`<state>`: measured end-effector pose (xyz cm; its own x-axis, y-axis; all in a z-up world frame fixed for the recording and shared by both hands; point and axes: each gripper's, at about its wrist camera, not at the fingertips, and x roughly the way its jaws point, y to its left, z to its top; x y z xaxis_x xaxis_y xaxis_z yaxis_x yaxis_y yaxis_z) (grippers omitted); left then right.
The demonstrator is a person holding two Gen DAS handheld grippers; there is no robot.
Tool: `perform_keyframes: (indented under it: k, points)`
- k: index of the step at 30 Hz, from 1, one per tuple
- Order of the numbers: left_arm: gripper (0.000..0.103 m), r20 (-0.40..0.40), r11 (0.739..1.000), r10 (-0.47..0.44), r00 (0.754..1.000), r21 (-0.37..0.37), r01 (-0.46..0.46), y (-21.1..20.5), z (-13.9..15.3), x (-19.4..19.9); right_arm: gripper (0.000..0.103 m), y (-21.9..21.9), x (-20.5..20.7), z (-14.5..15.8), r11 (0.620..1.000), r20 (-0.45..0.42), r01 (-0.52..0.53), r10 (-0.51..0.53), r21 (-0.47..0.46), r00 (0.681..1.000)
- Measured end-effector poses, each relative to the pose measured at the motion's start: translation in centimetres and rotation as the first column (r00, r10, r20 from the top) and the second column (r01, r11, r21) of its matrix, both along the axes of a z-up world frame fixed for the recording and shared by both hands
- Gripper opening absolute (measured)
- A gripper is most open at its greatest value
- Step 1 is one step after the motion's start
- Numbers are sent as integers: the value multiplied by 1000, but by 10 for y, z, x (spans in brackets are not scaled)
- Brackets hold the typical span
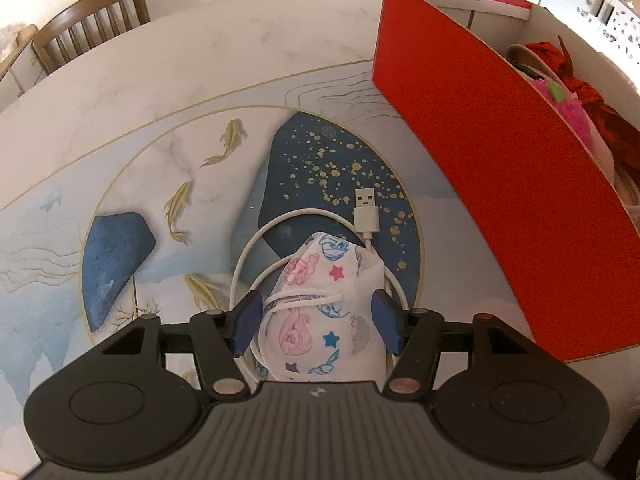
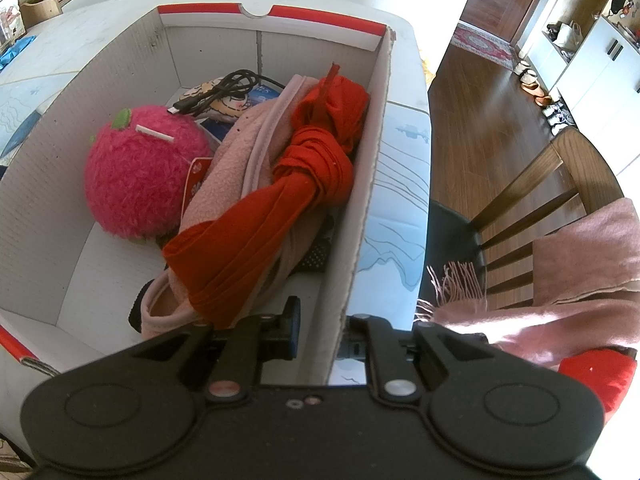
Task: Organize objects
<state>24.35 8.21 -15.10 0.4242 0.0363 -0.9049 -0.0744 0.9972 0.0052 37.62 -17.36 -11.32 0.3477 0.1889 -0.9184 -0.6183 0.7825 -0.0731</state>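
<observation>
1. Left claw [image 1: 316, 316], left wrist view: released, jaws spread, blue pads [image 1: 248, 320] flanking a printed face mask [image 1: 316, 280] without visibly squeezing it.
2. Mask lying flat on the painted table [image 1: 160, 80], directly under the claw and partly on top of a coiled white cable [image 1: 248, 252]; metal plug [image 1: 366, 212] poking out just beyond the mask.
3. Red box [image 1: 480, 160] standing to the right, near but apart from the mask, open side up.
4. Handling, as a guess: very light, soft and floppy, likely to fold when pinched. Best taken across the middle of the folded body, not by the thin ear loops. Worth keeping the pads clear of the cable underneath, or both may lift together.
5. Right claw [image 2: 324, 328], right wrist view: clenched on the box [image 2: 360, 200], one finger inside, the other outside, thin cardboard side wall nipped between them. Seemingly steadying the box.
6. Inside the box: fuzzy pink ball [image 2: 140, 176] on the left, pink fleece [image 2: 224, 160] with a knotted red cloth [image 2: 280, 200] across it, black cable [image 2: 224, 84] at the far end.
7. Free space for the mask: bare floor near the front left corner, or simply on top of the soft pile.
</observation>
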Motion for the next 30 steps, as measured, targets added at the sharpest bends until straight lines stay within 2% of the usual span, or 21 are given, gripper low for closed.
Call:
perform_keyframes:
  k: [2, 3, 4, 6, 10, 15, 17, 19, 23, 24, 26, 28, 30]
  points:
    - [50, 2, 1000, -2, 1000, 0, 2, 1, 0, 0, 14, 0, 0, 0, 1000, 0, 0, 0, 0, 1000]
    - [40, 5, 1000, 2, 1000, -1, -2, 2, 1, 0, 14, 0, 0, 0, 1000, 0, 1, -1, 1, 1000]
    - [23, 11, 1000, 2, 1000, -15, -2, 4, 2, -1, 14, -1, -1, 0, 1000, -1, 1, -1, 0, 1000]
    - [8, 14, 1000, -3, 1000, -25, 4, 4, 2, -2, 14, 0, 0, 0, 1000, 0, 0, 0, 0, 1000]
    - [1, 19, 1000, -16, 1000, -21, 17, 0, 2, -4, 14, 0, -1, 0, 1000, 0, 0, 0, -1, 1000]
    - [0, 35, 999, -16, 999, -44, 17, -6, 7, -9, 13, 1, 0, 0, 1000, -1, 1, -1, 0, 1000]
    - [0, 36, 997, -1, 999, -76, 4, -5, 11, -13, 13, 1, 0, 0, 1000, -1, 1, -1, 0, 1000]
    - [1, 24, 992, -26, 999, -120, 29, -5, 12, -16, 13, 1, -1, 0, 1000, -1, 0, 0, 0, 1000]
    - [4, 13, 995, -57, 998, -77, 58, -14, 15, -18, 13, 1, 0, 1, 1000, 0, 0, 0, -1, 1000]
    - [9, 18, 996, -52, 999, -76, 53, -14, 16, -17, 13, 1, 0, 1, 1000, 0, -1, 1, -2, 1000]
    - [25, 28, 997, -28, 999, -72, 30, -11, 16, -15, 13, 0, -1, 1, 1000, 0, -2, 2, -3, 1000]
    - [52, 37, 997, -17, 999, -74, 20, -9, 16, -12, 14, -1, 0, 0, 1000, -1, -2, 2, -3, 1000]
    - [53, 35, 997, -25, 999, -79, 28, -8, 15, -10, 14, 0, 1, 1, 1000, 0, -3, 3, -3, 1000]
